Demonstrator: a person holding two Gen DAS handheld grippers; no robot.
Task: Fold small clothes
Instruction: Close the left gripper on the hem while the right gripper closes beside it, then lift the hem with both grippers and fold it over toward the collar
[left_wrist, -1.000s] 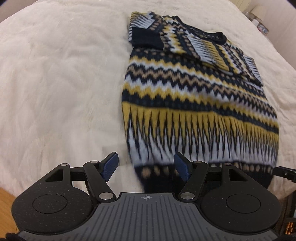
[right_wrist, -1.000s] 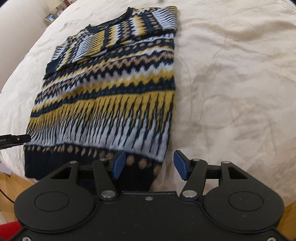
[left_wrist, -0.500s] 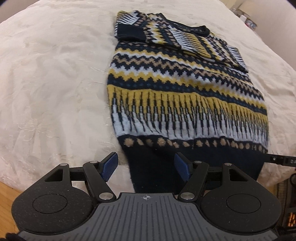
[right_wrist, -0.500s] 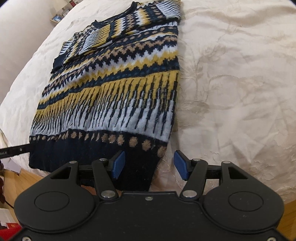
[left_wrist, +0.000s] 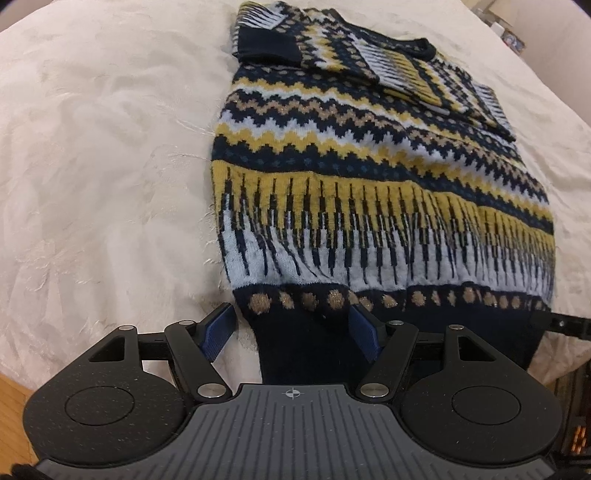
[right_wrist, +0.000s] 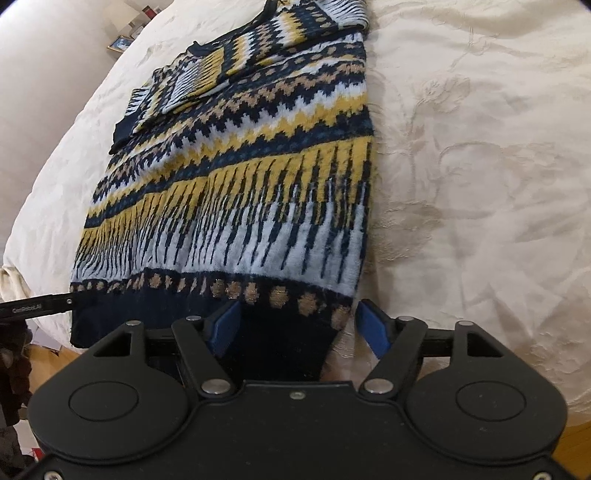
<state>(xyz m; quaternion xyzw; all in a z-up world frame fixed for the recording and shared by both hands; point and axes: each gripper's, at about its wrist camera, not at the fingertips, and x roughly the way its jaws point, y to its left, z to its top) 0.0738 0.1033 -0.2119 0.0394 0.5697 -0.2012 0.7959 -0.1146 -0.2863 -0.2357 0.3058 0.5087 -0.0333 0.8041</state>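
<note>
A knitted sweater (left_wrist: 369, 177) in navy, yellow, pale blue and tan lies flat on a cream bedspread (left_wrist: 92, 166), both sleeves folded across its chest. Its navy hem hangs over the near bed edge. My left gripper (left_wrist: 291, 330) is open, its blue pads either side of the hem's left corner. In the right wrist view the sweater (right_wrist: 240, 184) lies the same way, and my right gripper (right_wrist: 299, 326) is open around the hem's right corner. The fabric lies between the pads of each gripper, which are not closed on it.
The bedspread (right_wrist: 480, 166) spreads wide on both sides of the sweater. Wooden floor (left_wrist: 11, 406) shows below the near bed edge. Picture frames (right_wrist: 120, 43) stand on a surface beyond the bed. The other gripper's finger (right_wrist: 37, 306) pokes in at the hem.
Both grippers have pulled back toward the near bed edge and dropped to the hem, which now sits between their open pads. The sweater has been smoothed and stretched longer.
</note>
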